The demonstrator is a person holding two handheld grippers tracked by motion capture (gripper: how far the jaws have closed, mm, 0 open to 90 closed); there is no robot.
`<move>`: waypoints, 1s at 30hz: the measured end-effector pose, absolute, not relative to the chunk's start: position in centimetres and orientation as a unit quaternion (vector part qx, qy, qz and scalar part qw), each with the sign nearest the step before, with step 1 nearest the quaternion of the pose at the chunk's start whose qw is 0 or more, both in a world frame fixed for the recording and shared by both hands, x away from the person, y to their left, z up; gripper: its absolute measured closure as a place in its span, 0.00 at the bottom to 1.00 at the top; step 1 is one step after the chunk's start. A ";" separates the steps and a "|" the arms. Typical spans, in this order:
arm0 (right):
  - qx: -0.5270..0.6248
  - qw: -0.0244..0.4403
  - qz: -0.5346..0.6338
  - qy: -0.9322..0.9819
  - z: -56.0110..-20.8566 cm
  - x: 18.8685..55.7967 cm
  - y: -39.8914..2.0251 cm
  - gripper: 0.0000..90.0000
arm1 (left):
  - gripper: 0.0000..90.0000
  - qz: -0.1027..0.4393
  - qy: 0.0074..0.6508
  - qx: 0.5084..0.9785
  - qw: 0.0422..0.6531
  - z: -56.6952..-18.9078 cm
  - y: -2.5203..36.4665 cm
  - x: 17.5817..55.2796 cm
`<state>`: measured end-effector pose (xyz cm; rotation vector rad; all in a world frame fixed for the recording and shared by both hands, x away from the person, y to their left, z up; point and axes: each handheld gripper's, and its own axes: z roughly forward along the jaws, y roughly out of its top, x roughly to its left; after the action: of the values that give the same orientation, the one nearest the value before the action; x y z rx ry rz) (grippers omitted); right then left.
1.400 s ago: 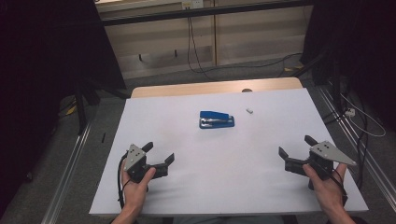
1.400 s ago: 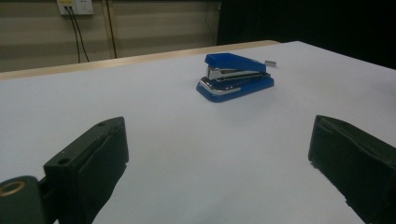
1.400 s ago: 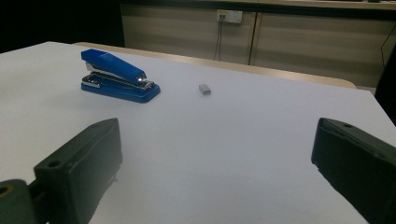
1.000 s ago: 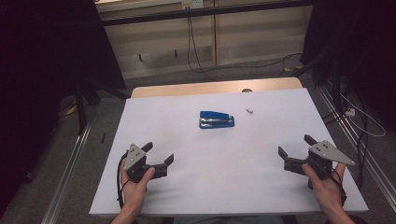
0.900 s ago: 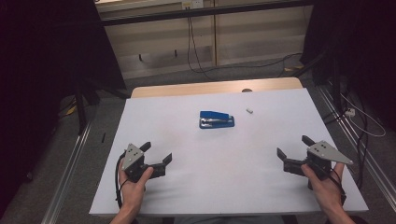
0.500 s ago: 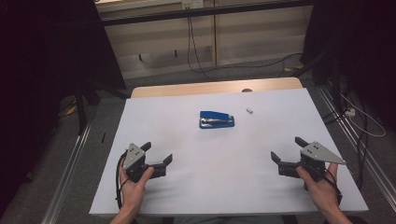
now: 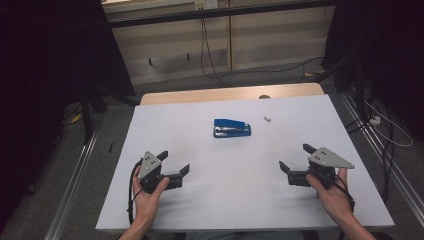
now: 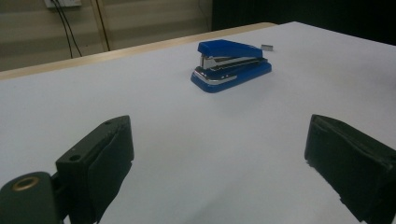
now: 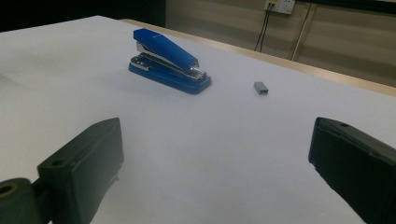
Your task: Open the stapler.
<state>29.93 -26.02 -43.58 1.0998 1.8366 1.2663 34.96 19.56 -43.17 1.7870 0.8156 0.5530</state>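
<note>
Both claws, the left claw (image 7: 173, 167) and the right claw (image 7: 295, 162), rested released on the counter (image 7: 225, 200), the blue stapler (image 7: 232, 128) well ahead between them beside a staple strip (image 7: 267, 118), so the approach seemingly remained: reach forward and close on it.

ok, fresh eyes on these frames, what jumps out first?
The blue stapler sits mid-table on the white sheet, with a small block of staples just to its right. Nearer the person, the left gripper and right gripper hang open on either side, holding nothing.

Dim room, grey floor (image 7: 60, 200), white-topped table (image 7: 320, 115).
</note>
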 end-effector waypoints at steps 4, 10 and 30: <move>0.417 0.312 0.492 0.698 -43.4 30.2 -25.8 0.03 | 0.09 0.228 0.333 0.750 0.523 -43.2 18.9 35.4; 0.414 0.297 0.488 0.709 -43.8 30.9 -24.8 0.04 | 0.08 0.209 0.336 0.764 0.510 -43.3 17.7 35.4; 0.397 0.299 0.486 0.719 -43.5 33.2 -22.6 0.05 | 0.06 0.189 0.312 0.775 0.516 -43.5 14.5 38.0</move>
<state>33.25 -22.56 -43.52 1.0529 1.9086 1.2918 38.05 14.50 -43.50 1.8611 0.7488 0.4528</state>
